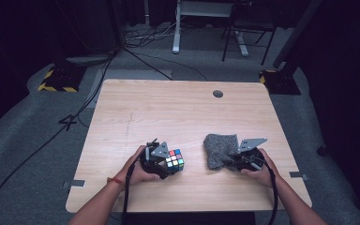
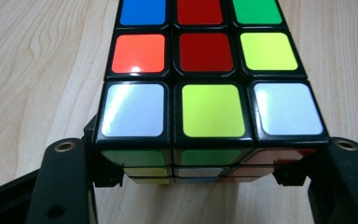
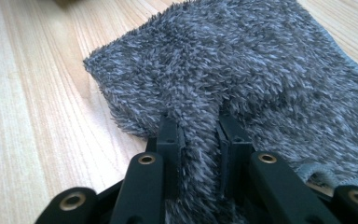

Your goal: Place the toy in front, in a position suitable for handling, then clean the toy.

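Right up close, my right gripper (image 3: pixel 199 135) is clamped on a fold of the grey fluffy cloth (image 3: pixel 242 74), which spreads ahead of it near the table's (image 1: pixel 178 108) front right. My left gripper (image 1: pixel 161 159) grips the Rubik's cube (image 2: pixel 205 60) just left of it, so cloth goes leftward.

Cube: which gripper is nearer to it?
Left. The left gripper is shut on the cube, its jaws on two opposite sides. The right gripper is off to the cube's right, shut on the grey cloth.
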